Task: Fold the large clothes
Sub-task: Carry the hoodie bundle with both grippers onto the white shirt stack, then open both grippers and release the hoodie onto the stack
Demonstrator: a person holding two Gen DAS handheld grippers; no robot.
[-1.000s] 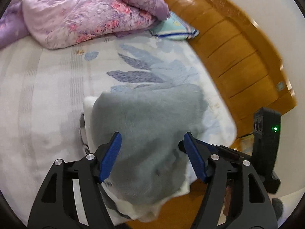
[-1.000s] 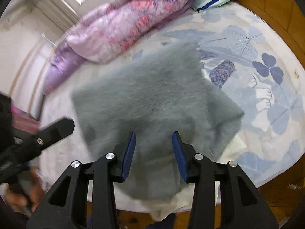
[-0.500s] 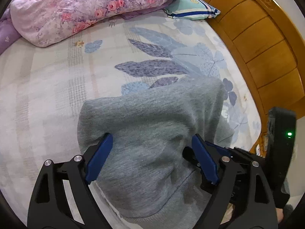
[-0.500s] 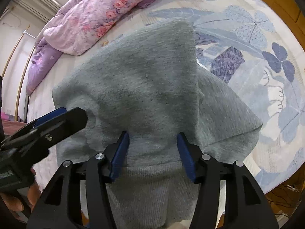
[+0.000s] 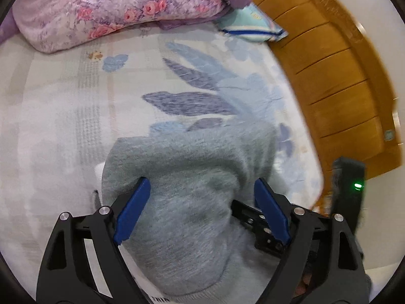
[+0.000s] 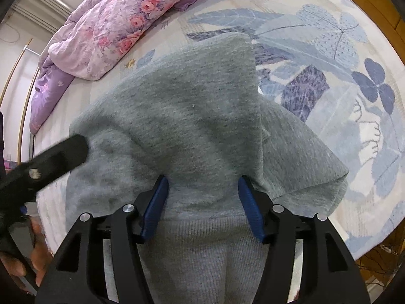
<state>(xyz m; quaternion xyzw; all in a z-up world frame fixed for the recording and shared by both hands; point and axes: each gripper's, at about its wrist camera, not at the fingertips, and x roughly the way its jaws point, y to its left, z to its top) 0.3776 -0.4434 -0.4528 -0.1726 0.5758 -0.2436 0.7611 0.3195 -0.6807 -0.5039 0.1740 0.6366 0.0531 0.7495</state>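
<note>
**Fold laid down, both grippers letting go**

Nearest to me, the right gripper (image 6: 202, 200) hangs over the ribbed hem of the grey sweater (image 6: 182, 116), pointing steeply down. Its jaws are opening, and the knit lies between and under the blue pads (image 6: 155, 206) rather than being nipped by them; I see no cloth pulled up into the gap. Just to its side, the left gripper (image 5: 200, 210) stands spread wide over the same garment, its blue pads (image 5: 131, 212) well apart with the sweater lying flat beneath them, nothing pinched. A hand (image 6: 27, 261) shows at the lower edge of the right view, wrapped round the left tool's handle.

The sweater lies doubled over near the edge of the bed sheet (image 5: 65, 131), one flap turned across the body so a slanted edge runs up to a corner, with a lower layer sticking out to the side. A bit of white shows at its edge, though I cannot tell what it is.

I'd say the step in hand is the release after a fold. The next move likely calls for lifting both tools clear without dragging the knit, then taking a fresh hold on the sticking-out side or the hem to bring it over squarely.

Farther off lie a flowered quilt (image 5: 106, 7), a striped pillow (image 5: 253, 29) and the wooden headboard (image 5: 336, 76).
</note>
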